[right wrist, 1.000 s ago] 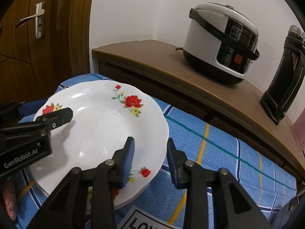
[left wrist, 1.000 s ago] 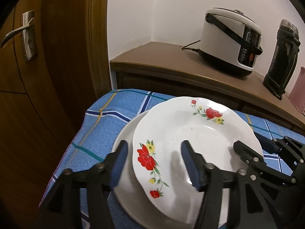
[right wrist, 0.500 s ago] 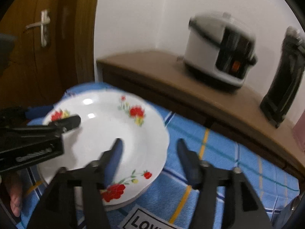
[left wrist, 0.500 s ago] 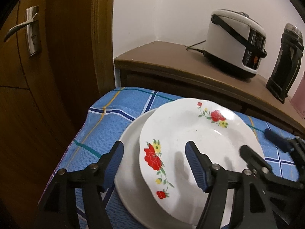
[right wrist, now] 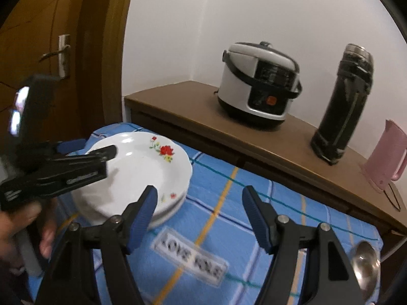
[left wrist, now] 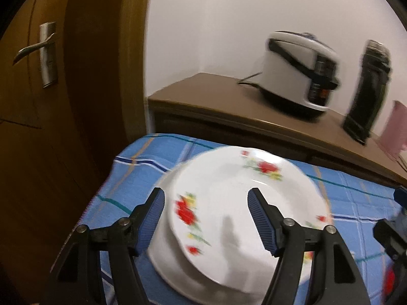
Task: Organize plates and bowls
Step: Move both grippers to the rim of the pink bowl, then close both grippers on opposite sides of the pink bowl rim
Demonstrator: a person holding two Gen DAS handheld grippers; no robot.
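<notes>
both wrist views look forward and down, sharing the plate stack and rice cooker.

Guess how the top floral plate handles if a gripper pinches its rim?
The floral plate looks like glazed ceramic with glare spots, so probably slippery and rigid. It sits on another plate, so likely to slide when nudged. Thin scalloped rim: probably chips if dropped.

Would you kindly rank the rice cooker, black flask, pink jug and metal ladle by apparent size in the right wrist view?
1. rice cooker
2. black flask, taller but narrower, so nearly level with the cooker
3. pink jug, partly cut off at the frame edge
4. metal ladle, smallest, though it lies nearer the camera and only partly shows
</notes>
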